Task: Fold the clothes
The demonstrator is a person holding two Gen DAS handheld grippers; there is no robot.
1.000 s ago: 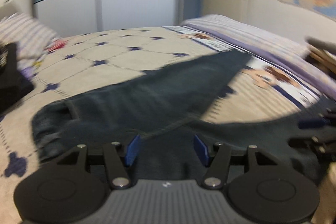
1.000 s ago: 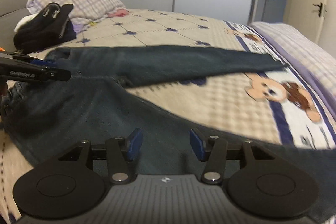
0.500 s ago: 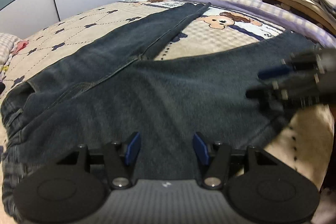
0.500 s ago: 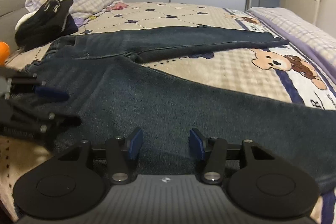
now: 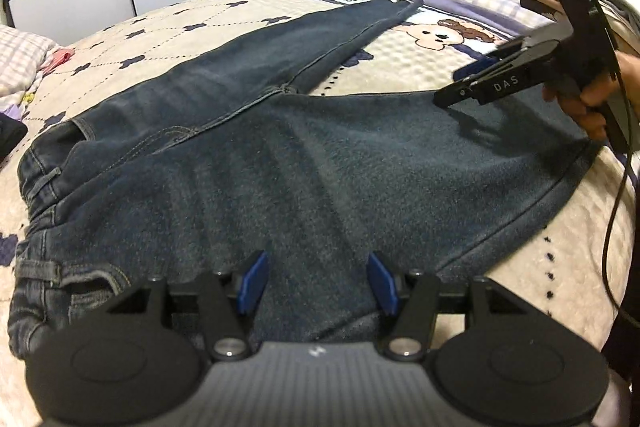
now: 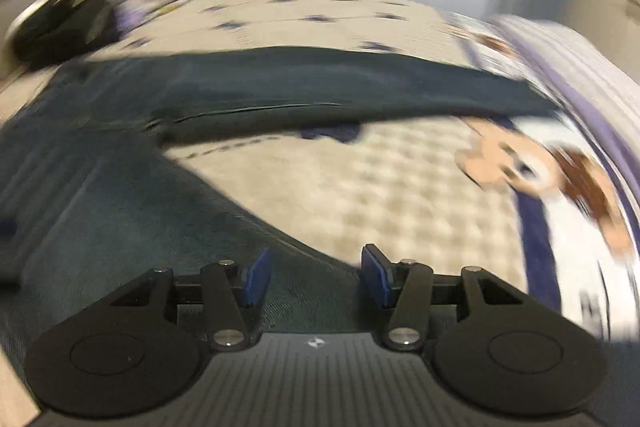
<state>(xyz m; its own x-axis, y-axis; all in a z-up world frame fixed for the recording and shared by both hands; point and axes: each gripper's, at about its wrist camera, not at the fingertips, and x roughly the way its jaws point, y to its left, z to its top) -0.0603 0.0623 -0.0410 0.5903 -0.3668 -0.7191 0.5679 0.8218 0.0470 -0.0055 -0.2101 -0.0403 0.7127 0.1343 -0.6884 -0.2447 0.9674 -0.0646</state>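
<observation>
While jeans (image 5: pixel 320 163) lie flat on the bed (image 5: pixel 420 67) ahead, we hold both tools, left (image 5: pixel 316 281) and right (image 6: pixel 316 273), released, empty.

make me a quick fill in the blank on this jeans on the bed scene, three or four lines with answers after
1. The dark blue denim jeans lie spread on a ____.
2. The cartoon printed on the cream quilted bedspread beside the far leg is a ____.
3. The left tongs stand ____, nothing between their blue pads.
4. The right tongs hang over the jeans' ____ leg.

Missing words: bed; bear; open; near
</observation>
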